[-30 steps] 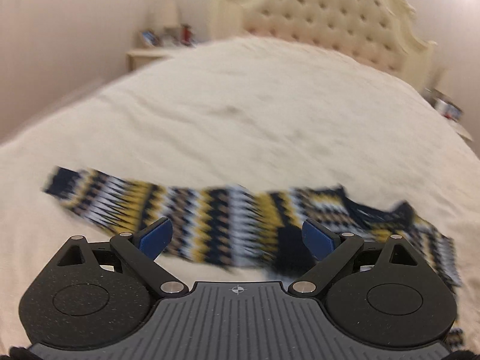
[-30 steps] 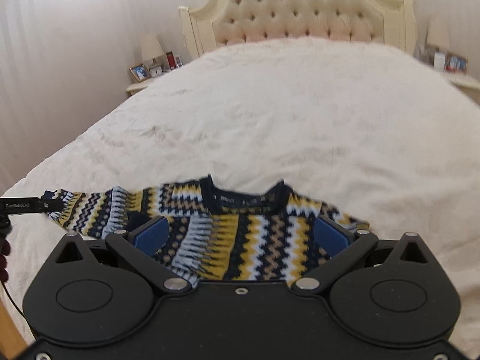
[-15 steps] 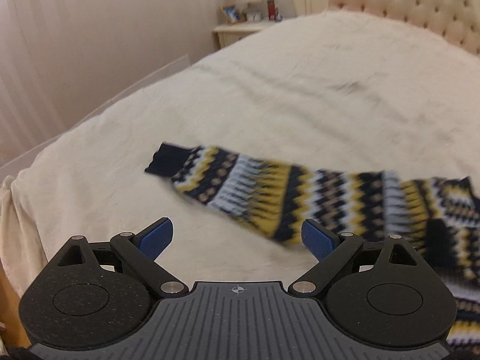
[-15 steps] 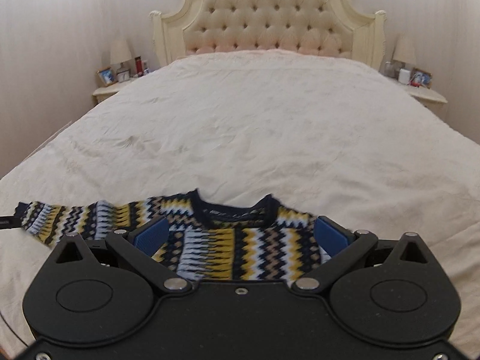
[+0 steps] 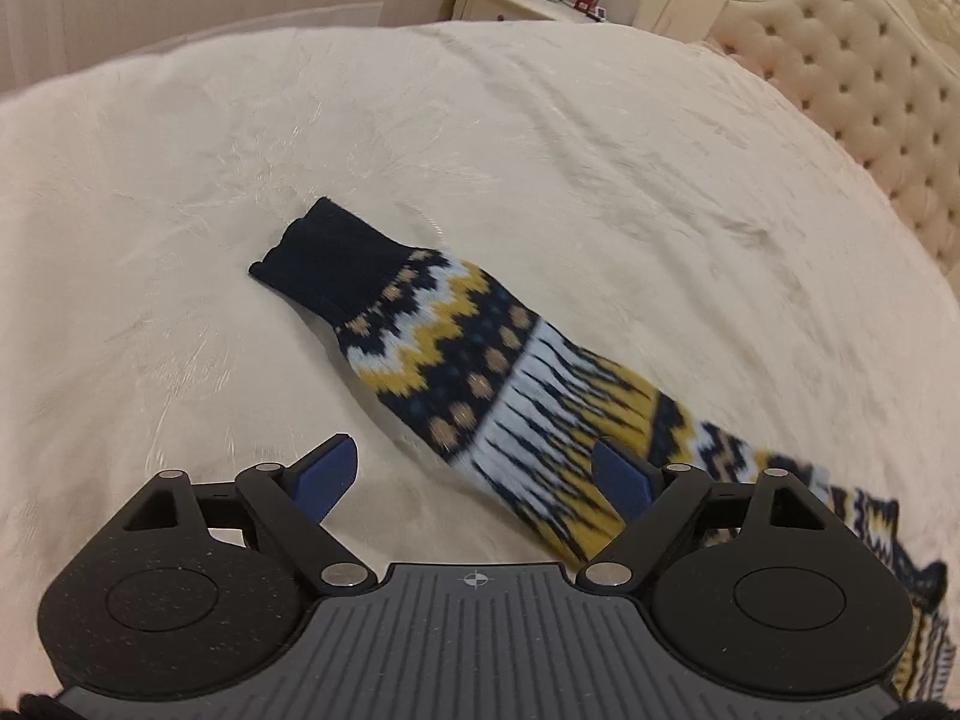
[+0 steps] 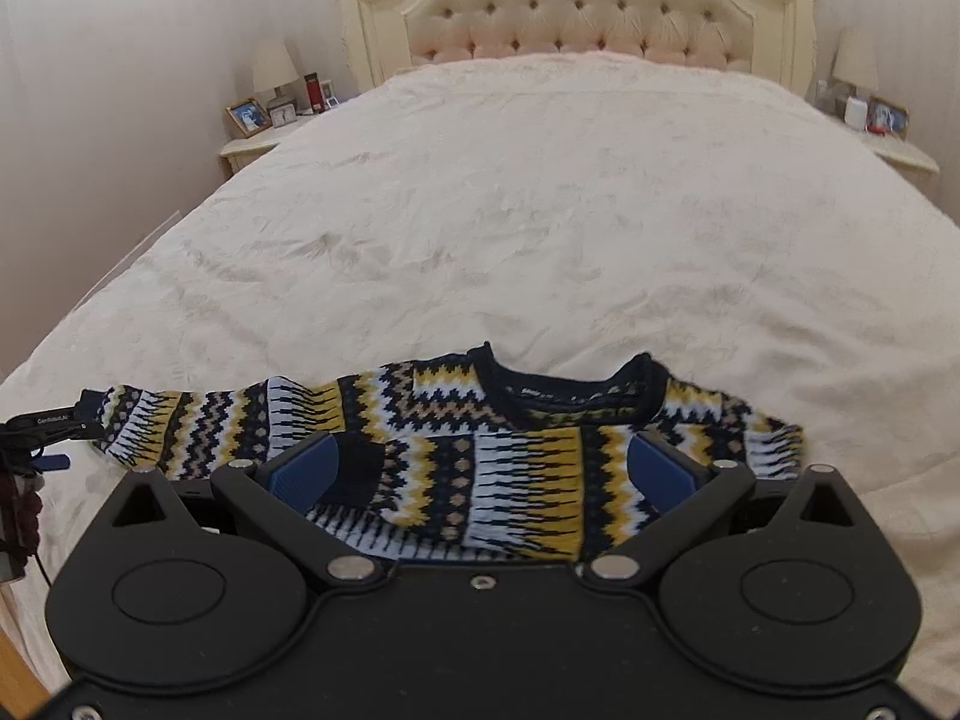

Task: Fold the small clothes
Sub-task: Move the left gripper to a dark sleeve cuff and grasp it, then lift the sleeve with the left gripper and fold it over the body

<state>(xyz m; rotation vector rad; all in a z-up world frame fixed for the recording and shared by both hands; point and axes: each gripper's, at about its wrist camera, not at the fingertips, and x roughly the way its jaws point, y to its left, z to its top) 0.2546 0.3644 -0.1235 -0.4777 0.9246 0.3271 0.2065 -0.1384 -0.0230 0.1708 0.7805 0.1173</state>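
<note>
A small knit sweater with navy, yellow and white zigzags lies flat on the cream bedspread, neck toward the headboard. Its left sleeve stretches out, ending in a navy cuff. My left gripper is open, low over the sleeve's middle, with the cuff ahead of it. My right gripper is open over the sweater's body, below the collar. The left gripper's tip shows at the sleeve end in the right wrist view.
A tufted cream headboard stands at the far end. A nightstand with a lamp, frames and a red bottle is at the left, another nightstand at the right. The bed's left edge is close to the sleeve.
My left gripper has swung left along the sleeve and come closer, so the cuff now lies just ahead. My right gripper has drawn slightly back over the body. Both stay open.
</note>
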